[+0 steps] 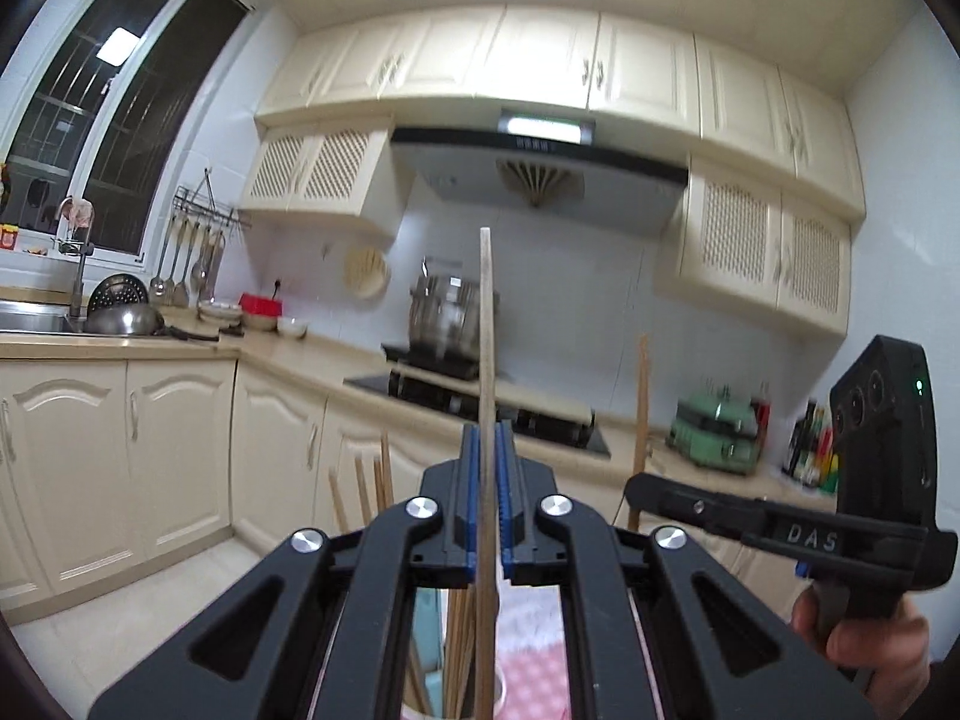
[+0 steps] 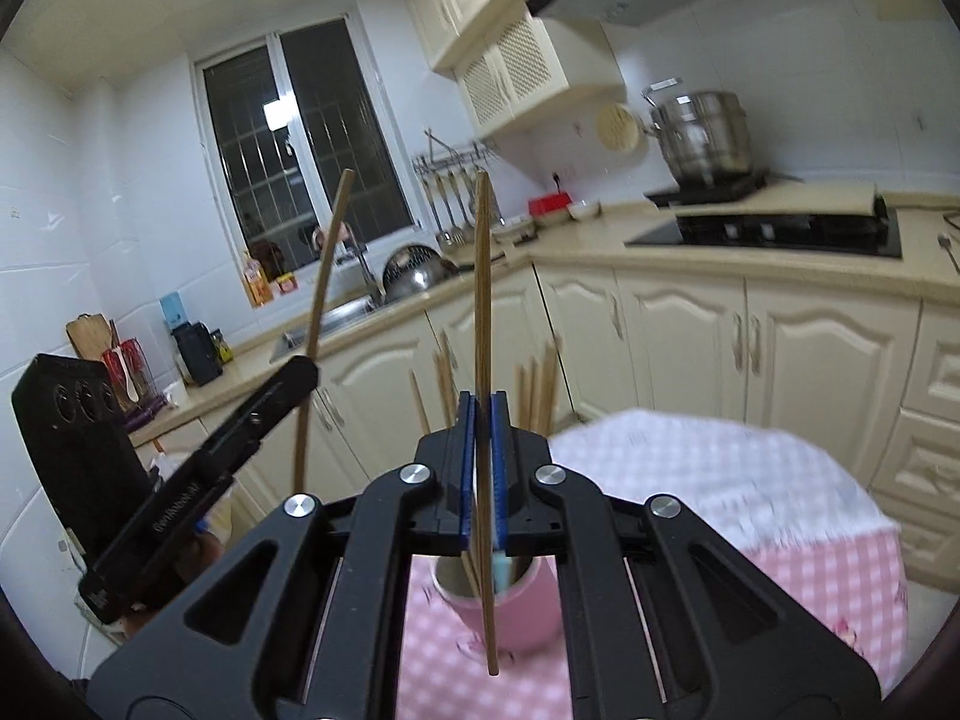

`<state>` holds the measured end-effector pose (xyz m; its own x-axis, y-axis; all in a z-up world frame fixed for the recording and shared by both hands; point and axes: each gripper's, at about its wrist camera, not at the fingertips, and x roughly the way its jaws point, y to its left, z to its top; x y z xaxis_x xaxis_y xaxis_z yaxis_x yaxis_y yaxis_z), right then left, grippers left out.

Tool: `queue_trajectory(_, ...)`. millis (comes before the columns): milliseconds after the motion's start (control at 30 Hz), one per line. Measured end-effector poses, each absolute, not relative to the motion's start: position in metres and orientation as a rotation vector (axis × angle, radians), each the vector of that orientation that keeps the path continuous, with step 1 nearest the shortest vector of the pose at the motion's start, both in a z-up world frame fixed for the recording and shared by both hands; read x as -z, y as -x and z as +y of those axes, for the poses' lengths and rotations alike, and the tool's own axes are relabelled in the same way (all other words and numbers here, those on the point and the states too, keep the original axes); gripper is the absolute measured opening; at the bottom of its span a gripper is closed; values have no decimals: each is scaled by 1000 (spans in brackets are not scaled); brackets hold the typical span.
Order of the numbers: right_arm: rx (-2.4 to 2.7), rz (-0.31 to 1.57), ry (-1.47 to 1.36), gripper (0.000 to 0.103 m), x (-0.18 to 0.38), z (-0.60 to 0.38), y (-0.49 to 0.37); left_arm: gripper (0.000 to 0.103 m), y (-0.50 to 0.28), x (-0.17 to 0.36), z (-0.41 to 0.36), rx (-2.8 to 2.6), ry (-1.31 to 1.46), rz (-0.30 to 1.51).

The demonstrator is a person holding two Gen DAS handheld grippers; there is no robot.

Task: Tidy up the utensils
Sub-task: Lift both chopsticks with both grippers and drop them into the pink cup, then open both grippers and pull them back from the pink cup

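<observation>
In the left wrist view my left gripper is shut on a wooden chopstick that stands upright between its blue pads. In the right wrist view my right gripper is shut on a second upright chopstick. Below it a pink cup holds several more chopsticks and stands on a table with a pink checked cloth. Each gripper shows in the other's view: the right gripper with its chopstick, and the left gripper with its chopstick. Both are raised above the cup.
Cream kitchen cabinets and a counter run behind the table. A black hob with a steel pot is on the right and a sink with pans under the window. A hand holds the right gripper's handle.
</observation>
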<state>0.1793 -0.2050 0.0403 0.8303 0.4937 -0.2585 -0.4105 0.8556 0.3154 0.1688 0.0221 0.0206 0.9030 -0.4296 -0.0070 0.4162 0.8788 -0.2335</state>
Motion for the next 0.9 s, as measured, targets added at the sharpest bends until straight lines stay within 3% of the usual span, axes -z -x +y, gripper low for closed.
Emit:
queue_trajectory(233,-476,308,-253,5,-46,-191,-203,5,-195,-22,12,461,266,6)
queue_trajectory(900,-460,354,-237,6,-20,-178,-218,5,-244,45,-3,425,276,69)
